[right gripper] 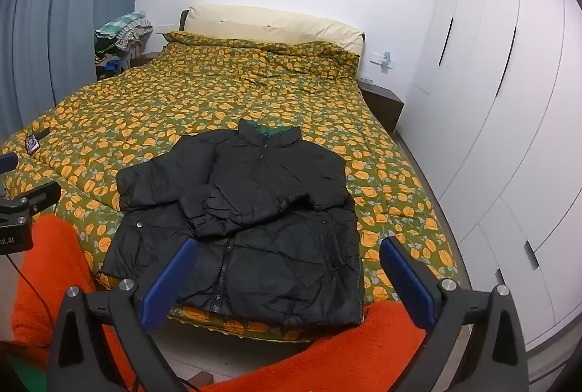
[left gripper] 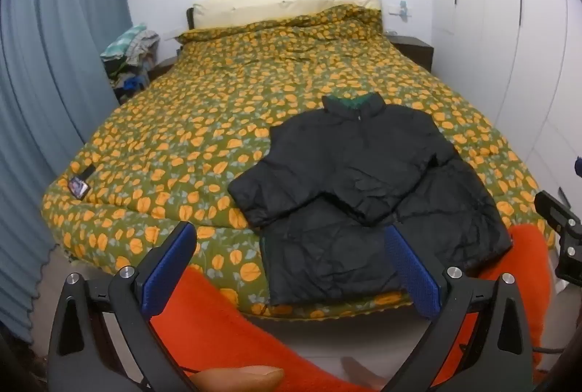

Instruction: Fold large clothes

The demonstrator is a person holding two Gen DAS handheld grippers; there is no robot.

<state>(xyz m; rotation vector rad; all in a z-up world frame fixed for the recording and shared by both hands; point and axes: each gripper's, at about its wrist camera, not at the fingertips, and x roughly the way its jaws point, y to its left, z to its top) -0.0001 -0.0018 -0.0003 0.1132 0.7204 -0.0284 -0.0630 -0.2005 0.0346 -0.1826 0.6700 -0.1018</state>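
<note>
1. Left wrist view: my left gripper [left gripper: 291, 268] is spread wide and grasps nothing; it hangs short of the black puffer jacket [left gripper: 363, 181].
2. My right gripper [right gripper: 289, 277] is likewise released and empty.
3. I judge the jacket lies at the bed [right gripper: 152, 108] foot for easy reach.
4. Its left sleeve is cut off by overlapping fabric.

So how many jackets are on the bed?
1. The black jacket lies spread at the near end of the bed, collar toward the pillows, both sleeves folded across its front. Nothing else like it shows, though the pile beside the bed could hide more.
</note>
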